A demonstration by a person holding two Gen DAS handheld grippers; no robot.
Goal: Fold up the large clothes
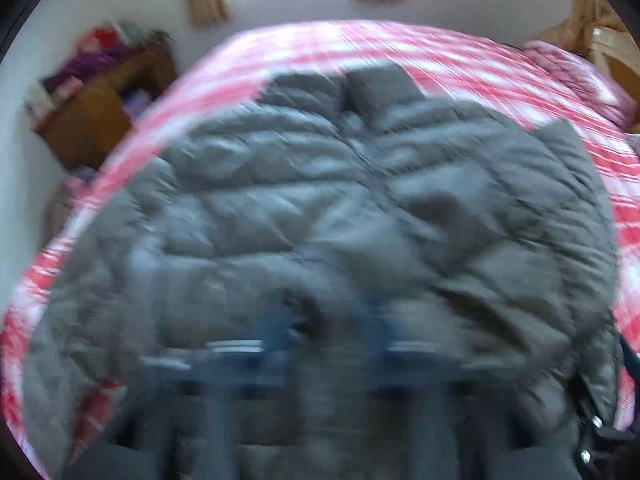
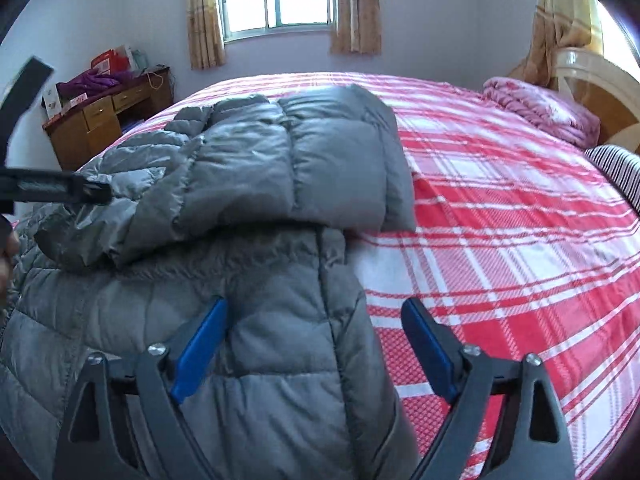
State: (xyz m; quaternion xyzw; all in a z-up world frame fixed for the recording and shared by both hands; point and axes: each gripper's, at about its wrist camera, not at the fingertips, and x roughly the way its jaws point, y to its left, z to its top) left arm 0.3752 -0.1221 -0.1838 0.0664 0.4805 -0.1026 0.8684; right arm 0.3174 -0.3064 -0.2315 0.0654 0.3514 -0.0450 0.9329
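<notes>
The grey puffer jacket [image 2: 256, 264] lies on the bed [image 2: 520, 248], on the red and white plaid sheet, taking up the left part of my right wrist view and nearly the whole of my left wrist view. Its long axis runs away from me toward the window wall, with the centre seam almost in line with my right tool. The far part is doubled over into a thick roll lying crosswise on the body.

My right tool [image 2: 314, 344] is spread wide, blue pads apart, with nothing between them. The left pad is over the padded body and the right pad over bare sheet, so the jacket's right edge falls between the two, slightly left of my midline. That edge is the thing nearest this tool, and it lies straight ahead and below.

My left tool [image 2: 96, 194] shows at the left border of the right wrist view, its tip at the crumpled sleeve [image 2: 132, 184], touching or just about. I cannot tell whether it is pinching the cloth. In its own view the frame is smeared with motion; I cannot make out how the fingers stand.

I judge that the next fold turns on the right edge: my right tool is the nearer one, and it would need to drop and close on that edge, then carry it leftward across the seam. The slick, puffy fabric may slide out of a shallow pinch.
</notes>
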